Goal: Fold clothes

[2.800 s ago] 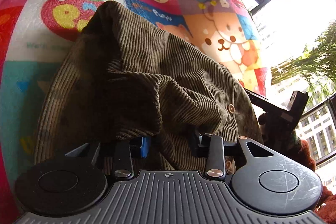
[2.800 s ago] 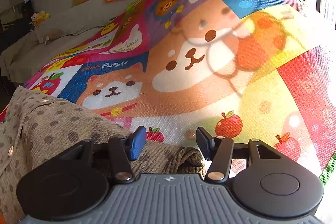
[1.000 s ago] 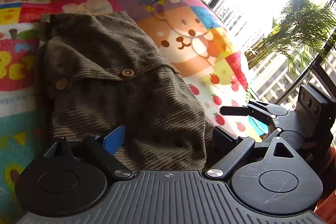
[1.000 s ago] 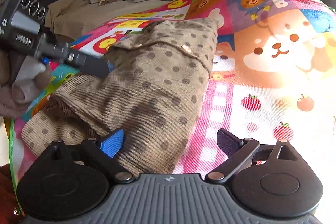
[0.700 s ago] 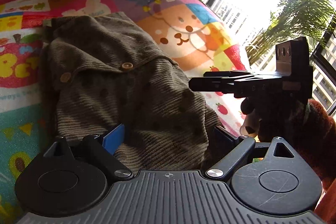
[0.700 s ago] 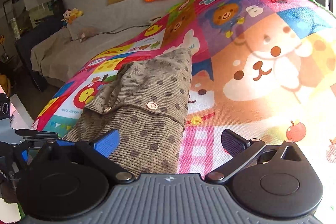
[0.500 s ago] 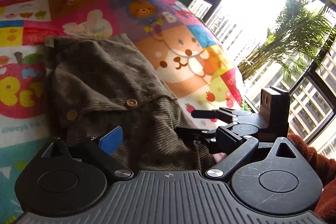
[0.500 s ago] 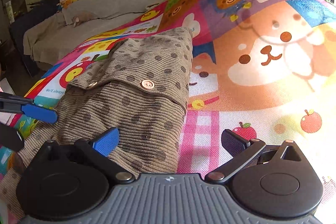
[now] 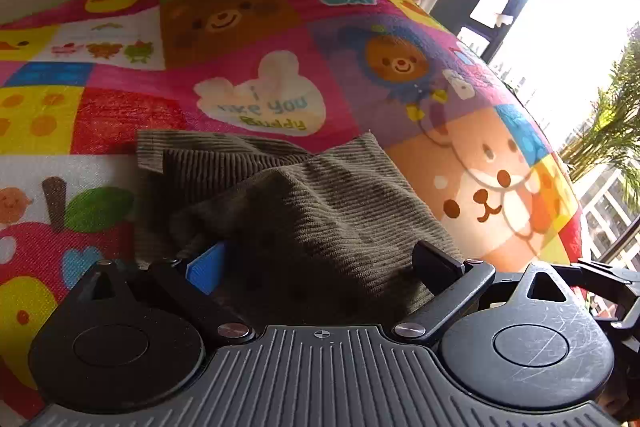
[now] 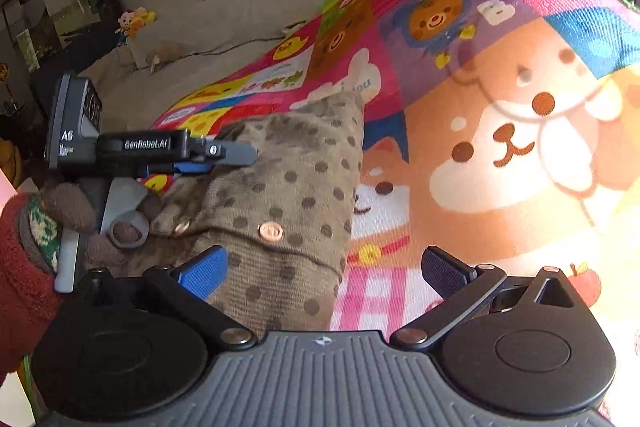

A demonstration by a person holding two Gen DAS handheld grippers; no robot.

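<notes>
both left gripper (image 9: 320, 263) and right gripper (image 10: 324, 271) gape over the corduroy garment (image 10: 288, 195).

Olive-brown dotted corduroy garment (image 10: 288, 195) lies folded, buttoned, on the mat.

Left hand-held gripper (image 9: 324, 267) was spread wide, fingers apart, pointing forward and low. Right hand-held gripper (image 10: 324, 267) was also spread wide, level beside it. Left hand (image 10: 60, 223), in a brown glove with red sleeve, gripped its handle.
</notes>
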